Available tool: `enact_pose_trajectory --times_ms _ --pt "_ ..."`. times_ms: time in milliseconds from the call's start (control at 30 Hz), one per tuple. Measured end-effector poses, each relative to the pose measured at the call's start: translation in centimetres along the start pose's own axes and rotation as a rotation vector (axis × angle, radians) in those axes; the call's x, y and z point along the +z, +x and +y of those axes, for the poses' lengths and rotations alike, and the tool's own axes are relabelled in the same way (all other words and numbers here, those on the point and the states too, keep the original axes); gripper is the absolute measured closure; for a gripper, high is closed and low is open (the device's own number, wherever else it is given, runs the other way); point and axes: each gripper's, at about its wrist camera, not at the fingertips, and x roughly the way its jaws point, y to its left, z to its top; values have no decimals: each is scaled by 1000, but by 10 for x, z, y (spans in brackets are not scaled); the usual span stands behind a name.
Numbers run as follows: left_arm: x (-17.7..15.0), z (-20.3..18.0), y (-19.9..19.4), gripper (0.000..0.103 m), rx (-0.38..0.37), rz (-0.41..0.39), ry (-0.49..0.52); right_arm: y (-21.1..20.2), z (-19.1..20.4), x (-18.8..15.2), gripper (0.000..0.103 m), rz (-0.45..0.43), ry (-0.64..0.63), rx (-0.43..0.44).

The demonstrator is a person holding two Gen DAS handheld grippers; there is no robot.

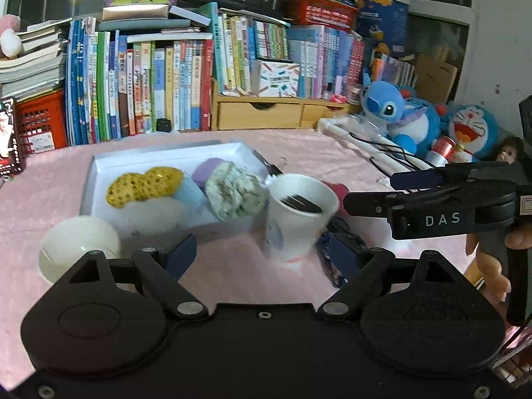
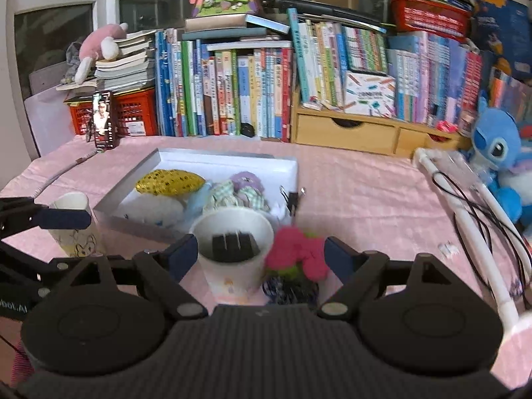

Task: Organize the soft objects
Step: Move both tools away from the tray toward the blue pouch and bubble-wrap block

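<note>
Right hand-held gripper (image 2: 259,252): I'm holding it released, nothing grasped.
Pink plush (image 2: 297,254): lying near, right of the paper cup (image 2: 232,249).
Handling: I'm judging it light, squashy; pinching its middle.
Left hand-held gripper (image 1: 262,252): released, empty.

Both views are dim, lit from indoors with a cool, slightly purple cast; the windows (image 2: 56,30) behind the books (image 2: 232,93) are dark. The fisheye lens bends the tabletop (image 2: 365,193) edges and the bookshelf row, with black vignetting in the corners. Motion blur smears the pink plush (image 2: 296,256) and white paper cup (image 1: 299,212). Shadows are soft, and the white tray (image 1: 166,163) looks mildly washed out.
</note>
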Motion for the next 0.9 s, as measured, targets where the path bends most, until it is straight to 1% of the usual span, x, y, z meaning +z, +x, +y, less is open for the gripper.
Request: enact_pose_trajectory --times_ms 267,500,800,900 --pt "-30 -24 -4 17 10 -36 13 -18 -9 -36 13 -51 42 -88" --pt "-54 -48 -2 16 6 -102 0 -32 -10 -60 10 -200 50 -186" --pt "-70 -89 26 16 -9 -133 51 -37 -27 -77 7 -283 51 -198" --pt "-71 -95 36 16 -16 -141 45 -36 -38 -81 7 -278 87 -206"
